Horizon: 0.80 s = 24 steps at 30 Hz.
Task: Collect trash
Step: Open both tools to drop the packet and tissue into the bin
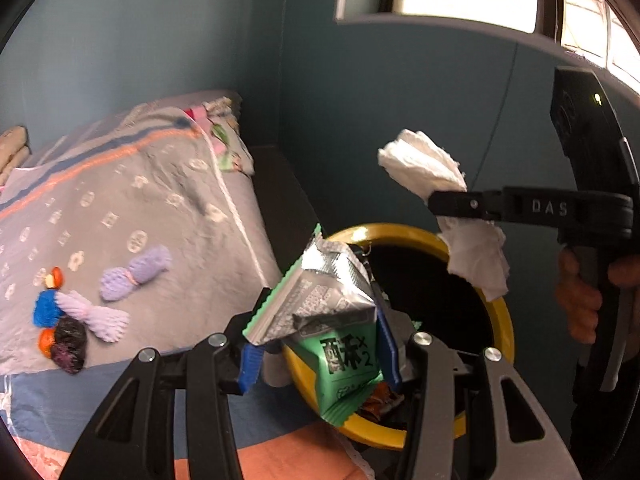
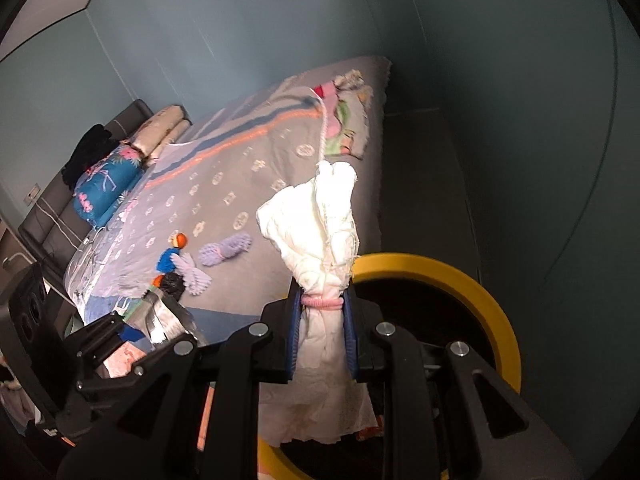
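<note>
**Both claws loaded over the bin**

The left gripper (image 1: 316, 344) is clamped on a silver-and-green wrapper (image 1: 332, 320), its blue pads (image 1: 251, 368) pressing the packet from either side. The packet hangs over the near rim of the yellow-rimmed bin (image 1: 502, 316), and a scrap of orange litter (image 1: 380, 398) shows inside the bin just below it.

The right gripper (image 2: 323, 336) is closed tight on a crumpled white tissue (image 2: 320, 232). A pink band (image 2: 322, 302) circles the tissue at the pads; the wad stands up above the jaws and its tail hangs down below them. In the left view the same tissue (image 1: 428, 168) is held above the far side of the bin mouth, with a person's hand (image 1: 580, 300) on the gripper handle at the right.

Beyond the bin lies the bed (image 2: 224, 184) with a grey patterned cover. On it, well apart from both grippers, sit a purple bundle (image 1: 134, 272), a blue, orange and black cluster of scraps (image 1: 60, 328), and a white cord (image 1: 236, 208). Pillows (image 2: 108, 184) rest at the far end against a teal wall (image 1: 160, 32).
</note>
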### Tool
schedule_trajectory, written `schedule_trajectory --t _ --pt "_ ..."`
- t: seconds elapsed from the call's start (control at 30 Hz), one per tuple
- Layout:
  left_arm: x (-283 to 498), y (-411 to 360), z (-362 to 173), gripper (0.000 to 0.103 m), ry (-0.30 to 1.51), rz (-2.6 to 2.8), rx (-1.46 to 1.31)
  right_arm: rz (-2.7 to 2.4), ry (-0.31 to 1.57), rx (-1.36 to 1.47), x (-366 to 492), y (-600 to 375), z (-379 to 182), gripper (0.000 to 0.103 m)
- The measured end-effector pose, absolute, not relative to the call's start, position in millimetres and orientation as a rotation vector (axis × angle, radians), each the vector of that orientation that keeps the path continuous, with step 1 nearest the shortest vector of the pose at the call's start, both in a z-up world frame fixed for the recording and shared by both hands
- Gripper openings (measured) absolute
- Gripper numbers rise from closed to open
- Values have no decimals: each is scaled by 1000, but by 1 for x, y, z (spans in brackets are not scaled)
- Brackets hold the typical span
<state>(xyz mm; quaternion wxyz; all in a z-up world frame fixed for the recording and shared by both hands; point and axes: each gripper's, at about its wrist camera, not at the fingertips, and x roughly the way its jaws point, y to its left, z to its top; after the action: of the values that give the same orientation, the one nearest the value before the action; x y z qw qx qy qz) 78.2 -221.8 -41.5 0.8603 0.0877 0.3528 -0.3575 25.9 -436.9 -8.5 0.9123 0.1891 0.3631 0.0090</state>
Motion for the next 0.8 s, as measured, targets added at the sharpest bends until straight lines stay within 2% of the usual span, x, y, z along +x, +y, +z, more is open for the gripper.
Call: schedule_trajectory --t 0.23,0.37,0.43,0.63,0.8 --pt "77 -244 -66 47 796 -811 208 -14 785 437 28 -457 -35 19" --pt "76 -247 -71 54 814 -821 209 -32 800 462 29 -464 -44 22" --pt "75 -248 -71 55 810 -824 210 -37 798 481 28 -466 -46 29" --pt "77 -239 -65 71 821 -820 161 -64 779 496 25 -471 -42 44" --pt "74 -232 -57 81 791 -807 151 -84 737 492 22 -470 -31 50"
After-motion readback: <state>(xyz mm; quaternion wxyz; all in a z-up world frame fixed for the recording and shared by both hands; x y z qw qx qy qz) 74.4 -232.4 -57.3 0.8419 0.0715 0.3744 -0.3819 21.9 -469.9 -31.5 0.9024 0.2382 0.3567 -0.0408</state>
